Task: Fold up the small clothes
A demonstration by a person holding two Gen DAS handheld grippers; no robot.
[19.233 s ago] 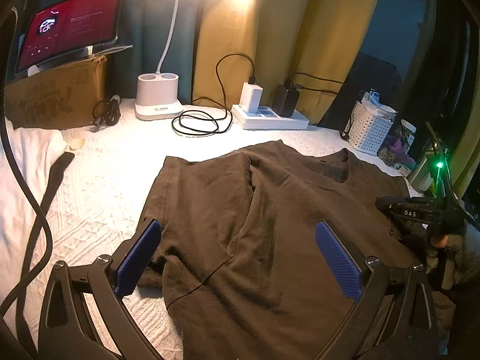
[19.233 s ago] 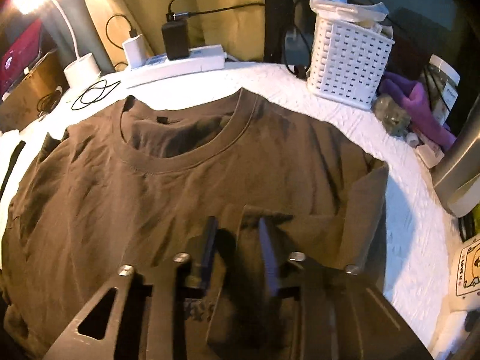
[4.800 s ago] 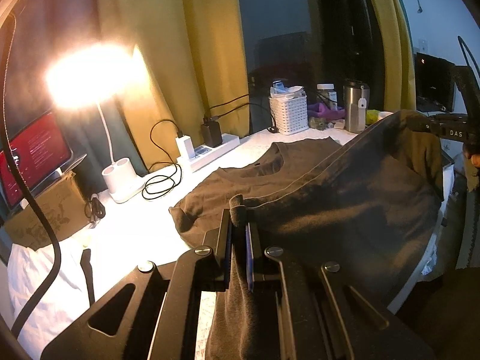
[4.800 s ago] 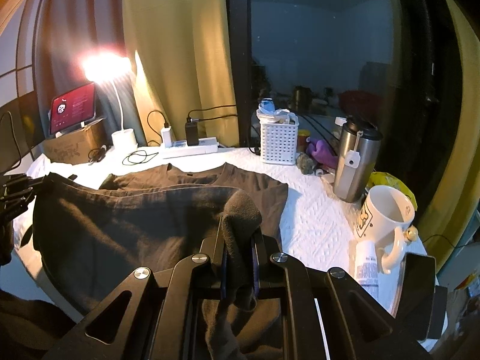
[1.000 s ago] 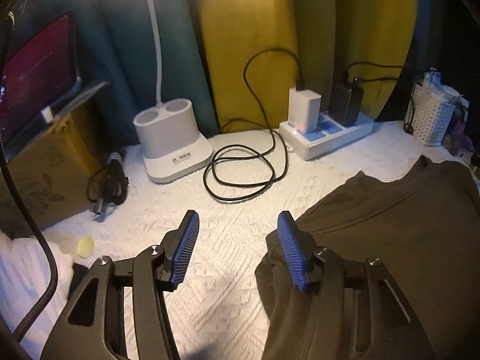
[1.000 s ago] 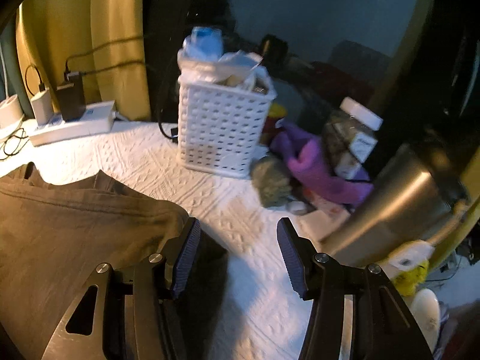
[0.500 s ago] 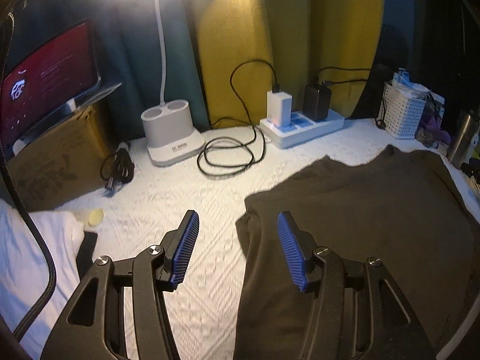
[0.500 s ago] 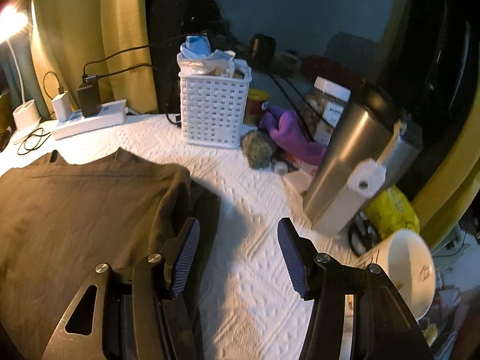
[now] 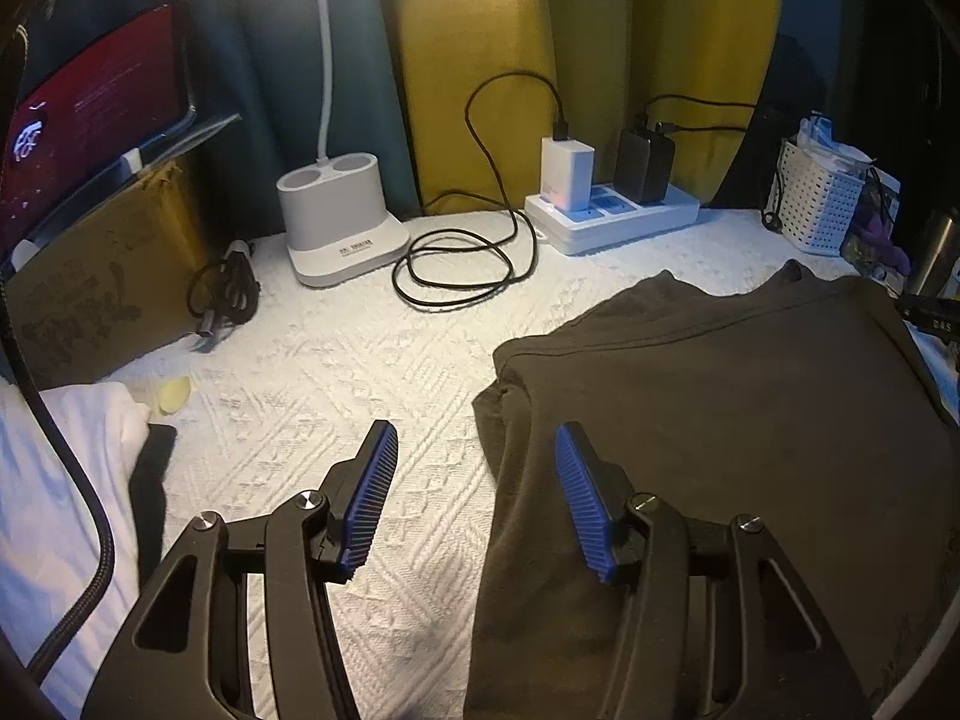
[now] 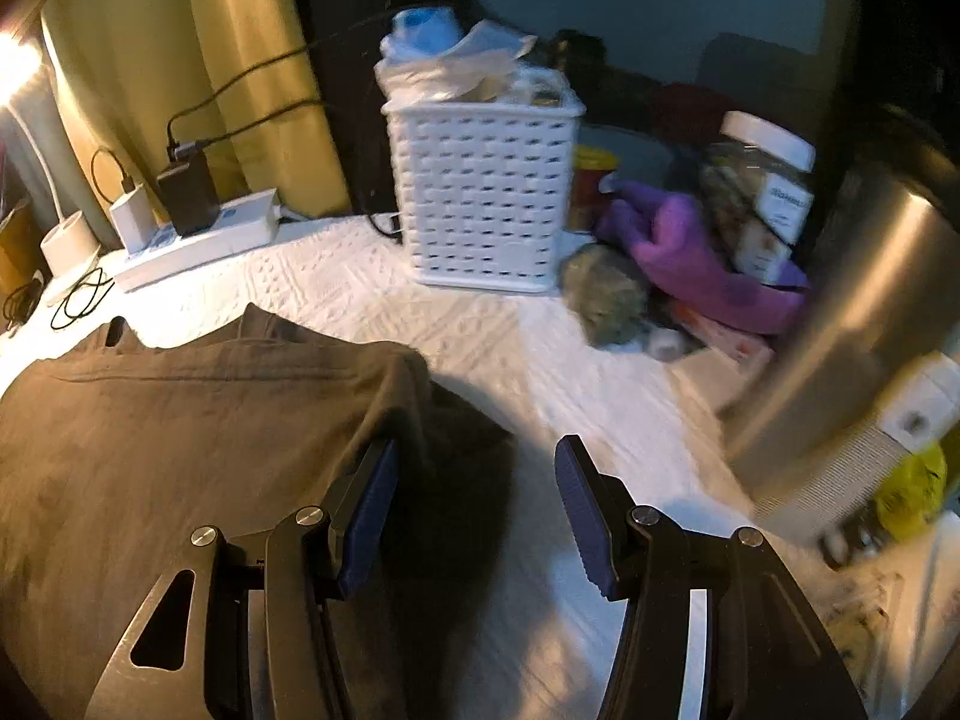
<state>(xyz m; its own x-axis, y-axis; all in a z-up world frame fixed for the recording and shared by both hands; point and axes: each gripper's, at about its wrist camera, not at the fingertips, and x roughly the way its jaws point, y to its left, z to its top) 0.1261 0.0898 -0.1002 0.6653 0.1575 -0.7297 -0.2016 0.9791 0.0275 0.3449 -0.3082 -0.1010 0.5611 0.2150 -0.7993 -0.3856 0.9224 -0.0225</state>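
left tongs (image 9: 474, 480): black frame, silver screws | blue ribbed pads (image 9: 372, 498) (right tongs (image 10: 474, 498) alike)

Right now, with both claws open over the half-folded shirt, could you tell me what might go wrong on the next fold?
1. The metal flask stands close beside the right claw; a swing could likely topple it.
2. The shirt bunches at its near-left corner, so creases may get folded in.
3. The left claw straddles the shirt's edge and might also pinch the white cloth beneath.

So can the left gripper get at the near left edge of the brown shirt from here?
Probably yes: the left gripper is open, the brown shirt edge lies between its jaws, and only bare white cloth lies beside it.
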